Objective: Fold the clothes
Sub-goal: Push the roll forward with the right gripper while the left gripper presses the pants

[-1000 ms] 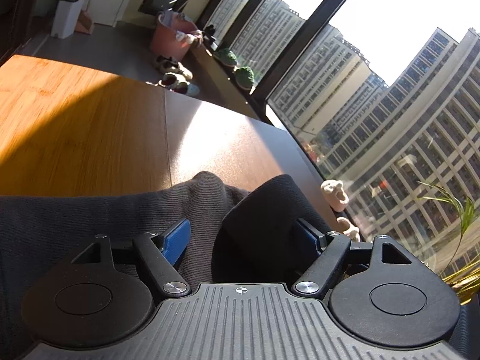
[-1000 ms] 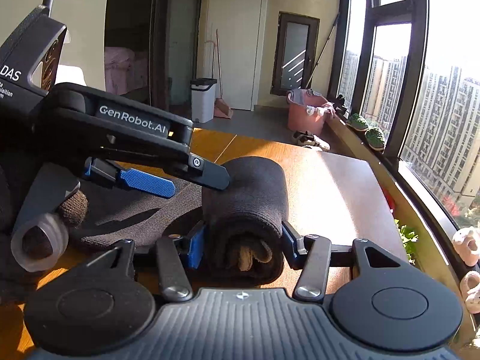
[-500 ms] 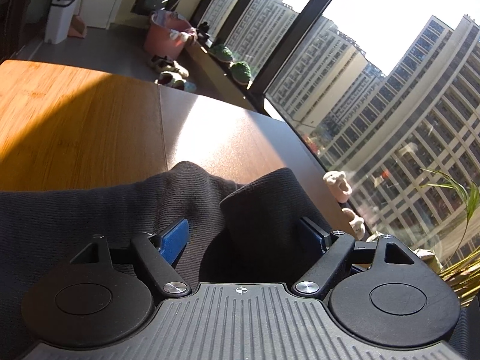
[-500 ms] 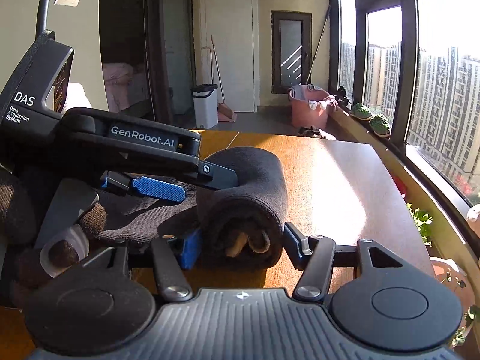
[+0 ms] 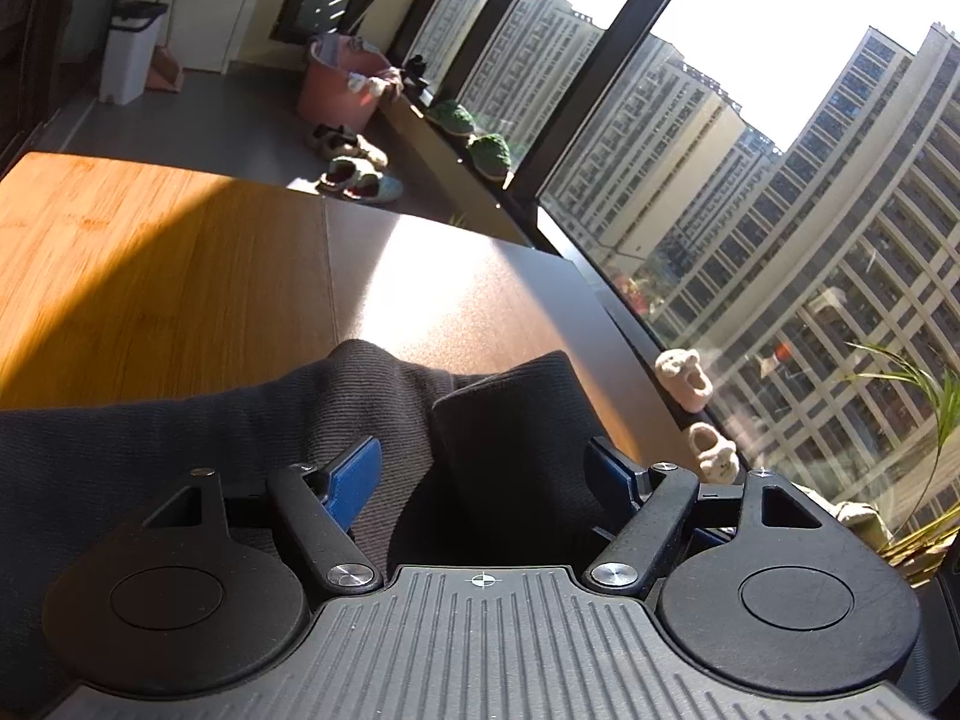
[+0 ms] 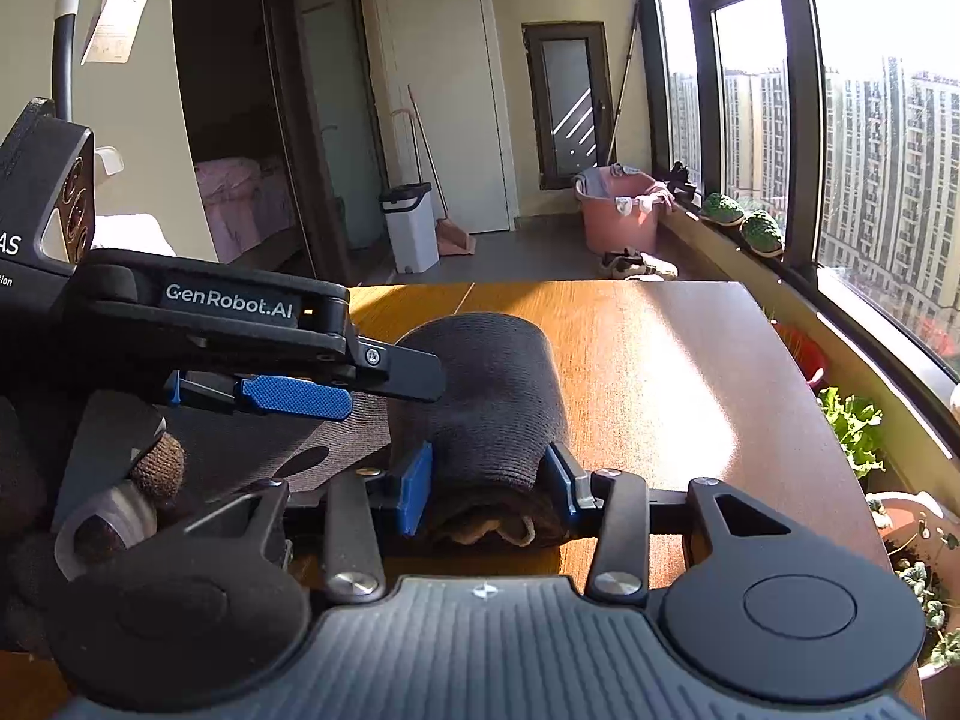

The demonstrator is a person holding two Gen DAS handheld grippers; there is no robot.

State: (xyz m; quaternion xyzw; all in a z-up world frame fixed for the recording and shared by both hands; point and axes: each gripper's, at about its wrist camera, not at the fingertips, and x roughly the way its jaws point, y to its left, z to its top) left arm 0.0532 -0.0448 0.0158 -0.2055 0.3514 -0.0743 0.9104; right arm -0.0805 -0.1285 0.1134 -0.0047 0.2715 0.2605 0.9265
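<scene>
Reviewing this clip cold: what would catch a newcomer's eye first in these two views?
Probably the dark rolled garment lying on the wooden table, its near end pinched between the right gripper's blue pads. Next, the left gripper reaching in from the left over the unrolled part of the cloth. Behind, bright windows filled with sunlit tower blocks run along the table's right side.

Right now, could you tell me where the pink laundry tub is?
In the right wrist view, the pink laundry tub stands on the floor beyond the table, between the white bin and the window sill.
</scene>
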